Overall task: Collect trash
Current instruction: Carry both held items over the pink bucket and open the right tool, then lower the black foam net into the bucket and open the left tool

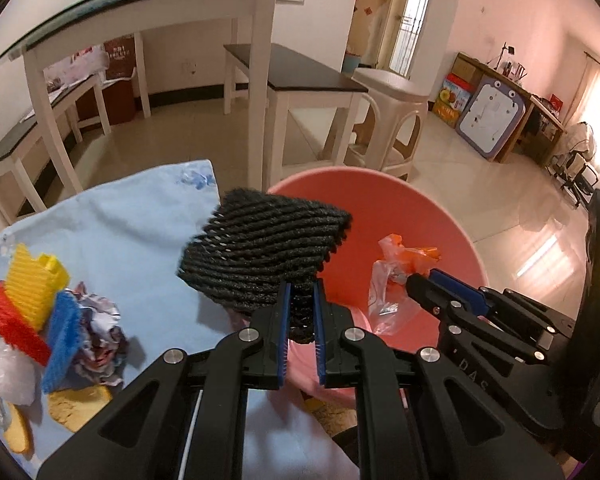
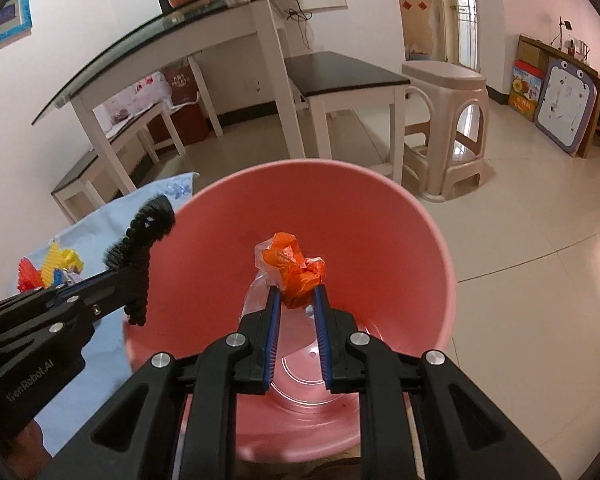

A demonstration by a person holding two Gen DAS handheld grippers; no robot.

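Note:
A pink bucket point(image 1: 384, 204) point(image 2: 380, 216) stands beside a light blue cloth point(image 1: 120, 232). My left gripper point(image 1: 302, 288) is shut on a black foam net sleeve point(image 1: 260, 256), held at the bucket's left rim; the sleeve point(image 2: 140, 252) hangs edge-on in the right wrist view. My right gripper point(image 2: 296, 292) is shut on a crumpled orange and clear plastic bag point(image 2: 292, 268) over the bucket's inside, and the bag point(image 1: 396, 268) also shows in the left wrist view. Crumpled paper point(image 1: 100, 328), a clear plastic wad point(image 1: 8, 368), and red, yellow and blue corrugated pieces point(image 1: 32, 284) lie on the cloth.
A glass-topped white table point(image 1: 172, 4) with dark benches point(image 1: 296, 68) stands behind the cloth. A beige plastic stool point(image 2: 448, 120) stands on the tiled floor right of the benches. Flat biscuit-like pieces point(image 1: 76, 404) lie at the cloth's near edge.

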